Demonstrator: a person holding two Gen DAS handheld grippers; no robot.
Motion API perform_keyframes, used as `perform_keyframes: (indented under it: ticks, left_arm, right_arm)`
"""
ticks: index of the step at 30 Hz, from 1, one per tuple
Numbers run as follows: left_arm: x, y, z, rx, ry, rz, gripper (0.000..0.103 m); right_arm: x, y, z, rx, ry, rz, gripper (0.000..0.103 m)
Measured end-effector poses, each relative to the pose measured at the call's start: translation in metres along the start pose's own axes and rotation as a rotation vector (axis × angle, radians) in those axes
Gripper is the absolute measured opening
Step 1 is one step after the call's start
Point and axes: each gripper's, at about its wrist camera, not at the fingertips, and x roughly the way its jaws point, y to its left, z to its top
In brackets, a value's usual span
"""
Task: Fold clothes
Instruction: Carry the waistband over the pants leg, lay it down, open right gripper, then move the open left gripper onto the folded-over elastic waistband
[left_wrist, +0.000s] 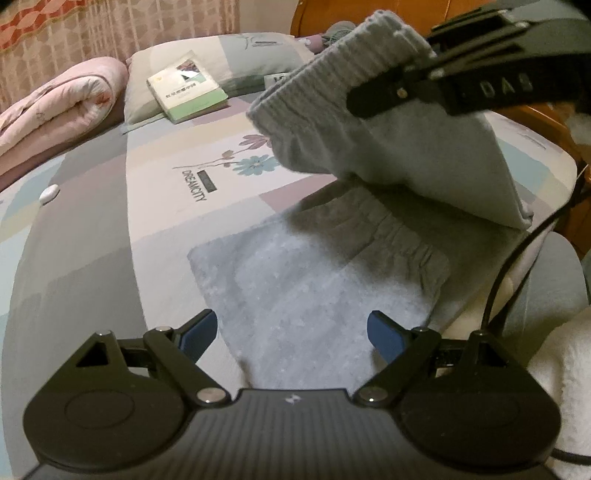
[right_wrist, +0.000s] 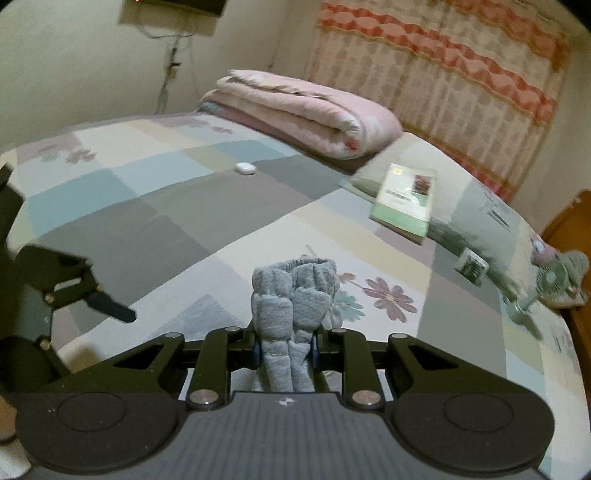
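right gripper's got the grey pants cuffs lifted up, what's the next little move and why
Probably carry the right gripper on across and lower the cuffs onto the waistband. It is shut on the ribbed cuffs of the grey pants, and that end hangs folded back above the part lying flat on the bed. The left gripper is open and holds nothing, so it could steady the lower layer.

The left tongs (left_wrist: 291, 334) stand spread wide over grey trousers (left_wrist: 314, 280) lying on the bed (left_wrist: 92, 229). The right tongs (left_wrist: 391, 94) pinch the ribbed cuff end (lifted, draping down). A book (left_wrist: 186, 86) rests on a pillow (left_wrist: 255, 59).
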Motion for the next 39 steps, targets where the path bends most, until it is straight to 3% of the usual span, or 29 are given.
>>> perform_keyframes:
  ticks: [10, 16, 23, 24, 31, 37, 39]
  left_arm:
    - [-0.002, 0.005, -0.007, -0.014, 0.013, 0.016, 0.089]
    - [-0.002, 0.015, -0.010, -0.071, 0.022, -0.009, 0.089]
    - [-0.004, 0.027, -0.018, -0.125, 0.049, -0.055, 0.089]
    - [-0.004, 0.030, -0.019, -0.142, 0.053, -0.076, 0.089]
    - [-0.004, 0.036, -0.020, -0.243, 0.060, -0.214, 0.089]
    - [0.011, 0.049, -0.022, -0.400, 0.065, -0.415, 0.090]
    - [0.018, 0.056, -0.022, -0.454, 0.074, -0.422, 0.090]
  right_arm:
    - [0.012, 0.026, -0.001, -0.061, 0.038, 0.068, 0.026]
    - [0.031, 0.034, -0.015, -0.056, 0.112, 0.142, 0.027]
    - [0.046, 0.024, -0.025, 0.023, 0.160, 0.308, 0.043]
    - [0.046, 0.019, -0.025, 0.051, 0.162, 0.339, 0.050]
    - [0.029, -0.018, -0.025, 0.229, 0.099, 0.454, 0.068]
    - [0.012, -0.058, -0.029, 0.362, 0.058, 0.423, 0.078]
    - [0.008, -0.067, -0.034, 0.393, 0.061, 0.405, 0.080]
